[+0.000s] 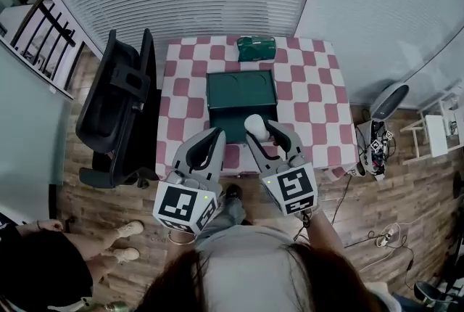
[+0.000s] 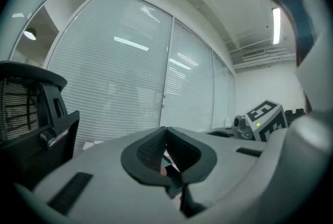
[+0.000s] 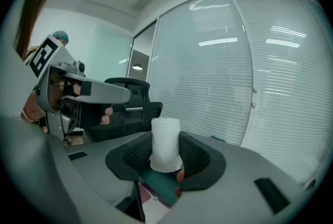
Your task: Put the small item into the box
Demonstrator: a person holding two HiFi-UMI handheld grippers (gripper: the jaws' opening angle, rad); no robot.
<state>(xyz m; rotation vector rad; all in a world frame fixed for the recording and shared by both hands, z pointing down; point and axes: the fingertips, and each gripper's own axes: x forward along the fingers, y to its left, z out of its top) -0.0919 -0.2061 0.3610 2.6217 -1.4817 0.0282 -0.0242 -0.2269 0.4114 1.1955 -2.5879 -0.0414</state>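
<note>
White roll point(image 3: 165, 145) is hovering upright just short of green box point(image 1: 241, 89), my right fingers point(image 3: 193, 156) pinching it for dropping in; left fingers point(image 2: 149, 151) pressing together, empty.

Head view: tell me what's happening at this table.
A person at a checkered table holds a gripper in each hand. The right gripper is clamped on a small white roll, held upright by the near side of an open green box. The left gripper is shut and empty beside it. The box looks empty, so the roll is not yet in.
</note>
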